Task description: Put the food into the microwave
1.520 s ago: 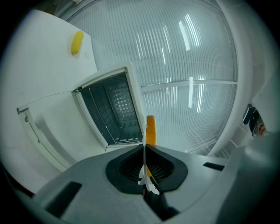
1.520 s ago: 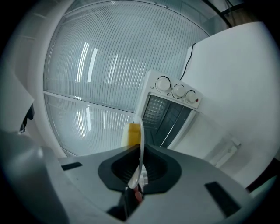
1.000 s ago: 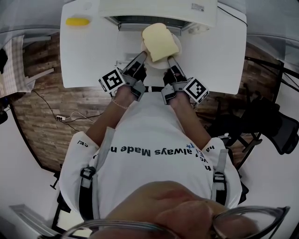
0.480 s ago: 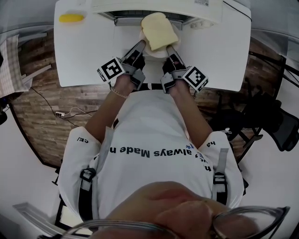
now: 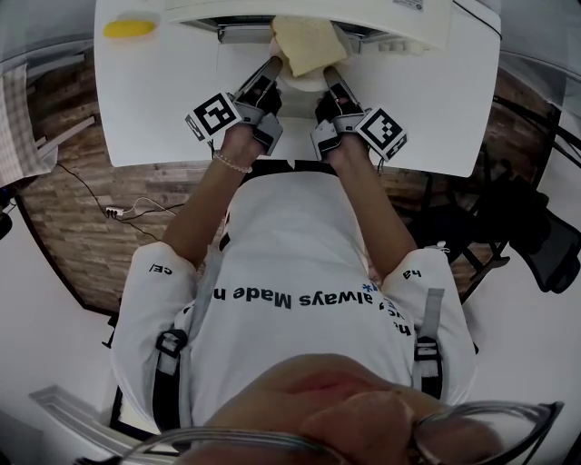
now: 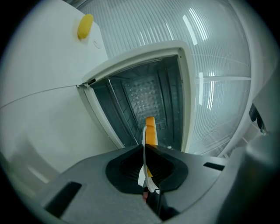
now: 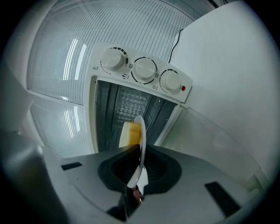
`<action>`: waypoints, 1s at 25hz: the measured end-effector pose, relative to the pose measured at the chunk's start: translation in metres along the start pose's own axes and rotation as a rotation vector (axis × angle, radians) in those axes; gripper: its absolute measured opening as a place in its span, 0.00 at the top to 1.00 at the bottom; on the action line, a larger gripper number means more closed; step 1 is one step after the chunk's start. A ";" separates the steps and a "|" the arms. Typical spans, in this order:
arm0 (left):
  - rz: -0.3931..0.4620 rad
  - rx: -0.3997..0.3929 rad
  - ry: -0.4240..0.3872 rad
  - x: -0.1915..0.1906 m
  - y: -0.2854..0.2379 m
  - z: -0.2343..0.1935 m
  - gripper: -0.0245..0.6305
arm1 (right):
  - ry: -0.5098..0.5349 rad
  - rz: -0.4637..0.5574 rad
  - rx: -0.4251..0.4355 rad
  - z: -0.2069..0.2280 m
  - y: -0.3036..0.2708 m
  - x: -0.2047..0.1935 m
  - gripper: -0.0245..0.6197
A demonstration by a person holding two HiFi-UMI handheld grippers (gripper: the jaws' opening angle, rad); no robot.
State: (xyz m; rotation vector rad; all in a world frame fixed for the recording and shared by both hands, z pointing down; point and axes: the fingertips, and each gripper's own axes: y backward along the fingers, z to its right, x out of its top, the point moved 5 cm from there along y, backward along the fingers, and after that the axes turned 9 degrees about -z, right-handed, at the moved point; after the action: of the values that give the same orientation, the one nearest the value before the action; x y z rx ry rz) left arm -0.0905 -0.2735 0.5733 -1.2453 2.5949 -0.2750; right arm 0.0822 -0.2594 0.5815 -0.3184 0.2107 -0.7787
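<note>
The plate (image 5: 300, 84) with the bread (image 5: 307, 43) sits higher in the frame than a second ago, at the microwave (image 5: 408, 23) mouth, top centre; my left gripper (image 5: 271, 67) and right gripper (image 5: 329, 74) clamp its rim

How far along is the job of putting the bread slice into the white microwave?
Done: the white microwave stands open, and the left gripper and right gripper are shut on the rim of the round white plate. In hand: the plate, carrying the pale yellow bread slice, is at the opening. Left: set it down inside, release, and probably close the door.
</note>
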 end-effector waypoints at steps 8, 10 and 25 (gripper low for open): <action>0.010 0.017 0.012 0.016 -0.021 -0.011 0.93 | -0.017 0.006 -0.004 0.009 -0.021 0.018 0.92; 0.013 0.020 0.018 0.019 -0.025 -0.013 0.93 | -0.027 0.008 -0.019 0.011 -0.024 0.020 0.92; 0.066 0.067 0.044 0.046 -0.050 -0.028 0.93 | -0.021 0.012 0.001 0.016 -0.057 0.044 0.92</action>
State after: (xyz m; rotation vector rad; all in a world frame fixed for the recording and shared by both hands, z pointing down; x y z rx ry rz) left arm -0.0896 -0.3389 0.6073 -1.1407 2.6349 -0.3779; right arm 0.0800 -0.3256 0.6138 -0.3236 0.1923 -0.7638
